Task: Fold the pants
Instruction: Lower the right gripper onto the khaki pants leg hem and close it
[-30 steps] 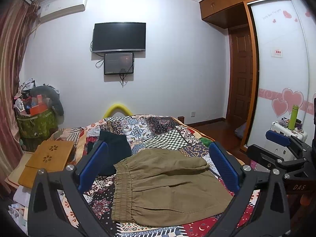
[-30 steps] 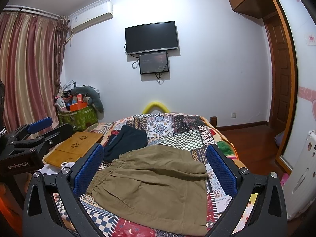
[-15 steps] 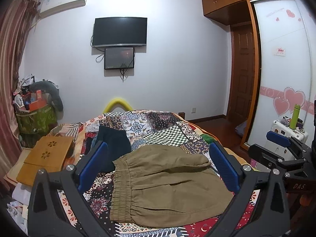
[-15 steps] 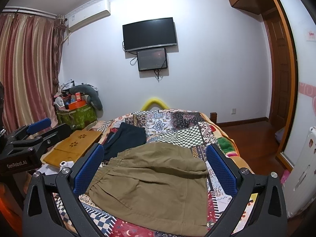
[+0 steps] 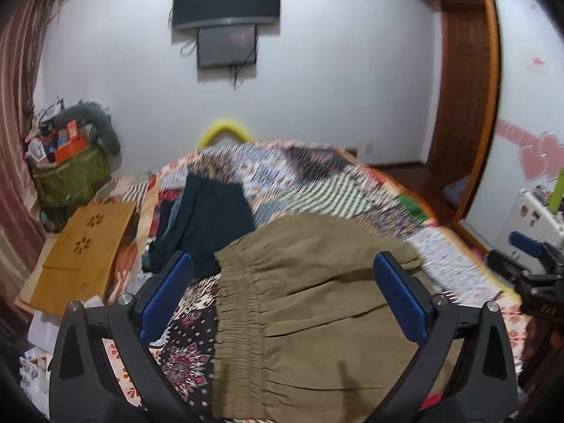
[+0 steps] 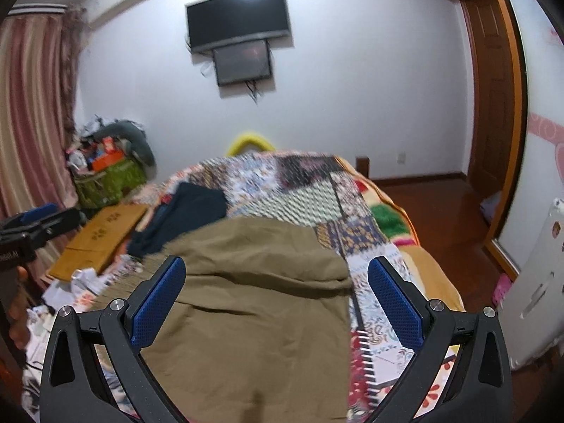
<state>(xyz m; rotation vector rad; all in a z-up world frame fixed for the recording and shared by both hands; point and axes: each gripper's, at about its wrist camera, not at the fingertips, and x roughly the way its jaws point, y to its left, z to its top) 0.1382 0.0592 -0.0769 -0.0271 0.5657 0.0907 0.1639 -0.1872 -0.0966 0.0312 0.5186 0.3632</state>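
Olive-brown pants [image 5: 310, 313] lie folded on the patchwork bed quilt [image 5: 317, 183], elastic waistband to the left. They also show in the right wrist view [image 6: 253, 303]. My left gripper [image 5: 282, 282] is open and empty, held above the pants near the waistband. My right gripper [image 6: 276, 282] is open and empty above the pants' right part. Each gripper shows at the edge of the other's view: the right gripper [image 5: 535, 264] and the left gripper [image 6: 31, 225].
A dark navy garment [image 5: 208, 218] lies on the quilt [image 6: 317, 190] behind the pants. A wooden board [image 5: 88, 236] and a cluttered green basket [image 5: 67, 172] stand left of the bed. A white appliance [image 5: 535, 218] and wardrobe are at the right.
Both grippers have moved forward and tilted down toward the pants, which now fill more of each view. The frames are motion-blurred. Both grippers stay open.
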